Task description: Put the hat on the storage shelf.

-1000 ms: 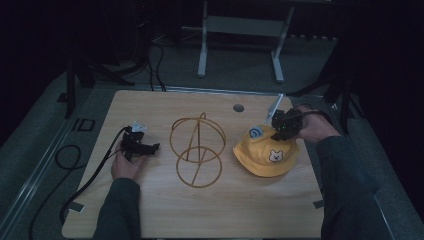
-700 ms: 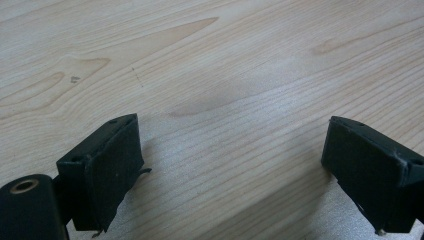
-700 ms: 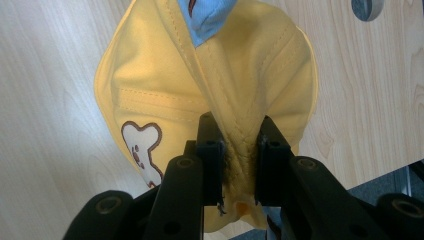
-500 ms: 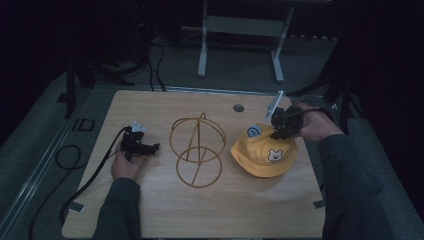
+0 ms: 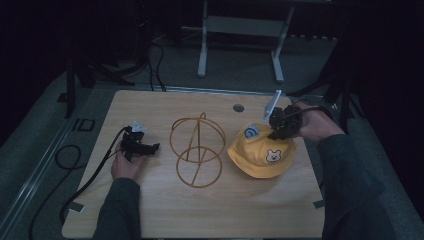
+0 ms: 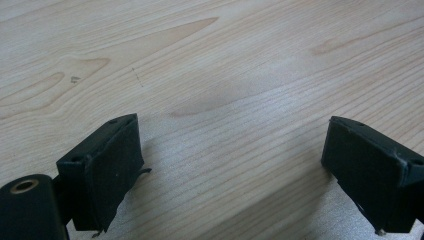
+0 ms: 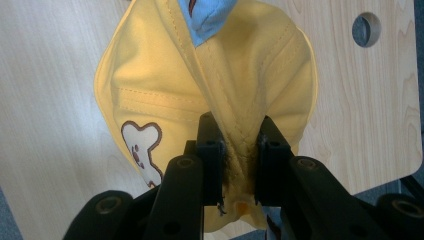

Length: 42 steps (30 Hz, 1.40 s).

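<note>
Fabric of the yellow hat (image 7: 210,75) is pinched between the fingers (image 7: 212,150) of the right gripper (image 7: 239,155), which are clamped narrow on a fold of the crown. In the high view the yellow hat (image 5: 262,155) sits at the right side of the worktop (image 5: 150,210), its brim resting on the wood, with a blue round patch (image 5: 251,132) and a white bear patch (image 5: 272,156) facing up. The right gripper (image 5: 276,131) meets the hat at its far right edge. A wire stand (image 5: 196,150) of golden hoops is upright at the worktop's centre, just beside the hat. The left gripper (image 5: 150,147) rests at the left, well apart from the stand; its fingers (image 6: 107,165) stand wide with bare worktop (image 6: 225,75) between them.
</note>
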Each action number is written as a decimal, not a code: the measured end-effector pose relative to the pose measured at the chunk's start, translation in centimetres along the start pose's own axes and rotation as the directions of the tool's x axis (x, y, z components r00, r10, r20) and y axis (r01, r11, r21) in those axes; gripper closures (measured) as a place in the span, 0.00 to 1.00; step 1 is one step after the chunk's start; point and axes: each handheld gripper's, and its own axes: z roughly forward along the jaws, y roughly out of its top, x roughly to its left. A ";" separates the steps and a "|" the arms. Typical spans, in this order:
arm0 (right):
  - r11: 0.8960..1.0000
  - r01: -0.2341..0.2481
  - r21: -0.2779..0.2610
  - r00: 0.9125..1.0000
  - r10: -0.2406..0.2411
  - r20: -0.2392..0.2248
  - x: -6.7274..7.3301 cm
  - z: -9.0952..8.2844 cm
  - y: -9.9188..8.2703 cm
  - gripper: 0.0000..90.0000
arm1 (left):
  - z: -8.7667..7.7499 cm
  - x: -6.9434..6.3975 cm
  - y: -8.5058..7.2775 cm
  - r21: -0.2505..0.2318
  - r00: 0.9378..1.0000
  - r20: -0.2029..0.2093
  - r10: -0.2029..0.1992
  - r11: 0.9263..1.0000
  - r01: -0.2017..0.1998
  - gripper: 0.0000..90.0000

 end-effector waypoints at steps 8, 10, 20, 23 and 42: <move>1.000 0.027 -0.004 1.000 -0.027 0.003 0.5 -0.6 0.4 0.86 | 0.0 0.0 0.0 0.000 1.000 0.000 0.000 1.000 0.000 0.10; 1.000 0.024 -0.005 1.000 -0.024 0.005 0.5 -0.8 0.4 0.86 | 0.0 0.0 0.0 0.000 1.000 0.000 -0.001 1.000 0.001 0.10; 0.999 0.023 -0.043 1.000 -0.022 0.023 0.7 -2.9 -0.1 0.86 | 0.0 0.0 0.0 0.001 1.000 0.000 0.001 1.000 -0.001 0.10; 0.997 0.021 -0.075 1.000 -0.019 0.024 0.7 -3.8 -0.3 0.86 | 0.0 0.0 0.0 0.002 1.000 0.000 0.001 1.000 -0.001 0.10; 0.990 0.004 -0.143 0.999 0.002 0.039 0.5 -6.6 -1.2 0.86 | 0.0 0.0 0.0 0.003 1.000 0.000 0.001 1.000 -0.001 0.10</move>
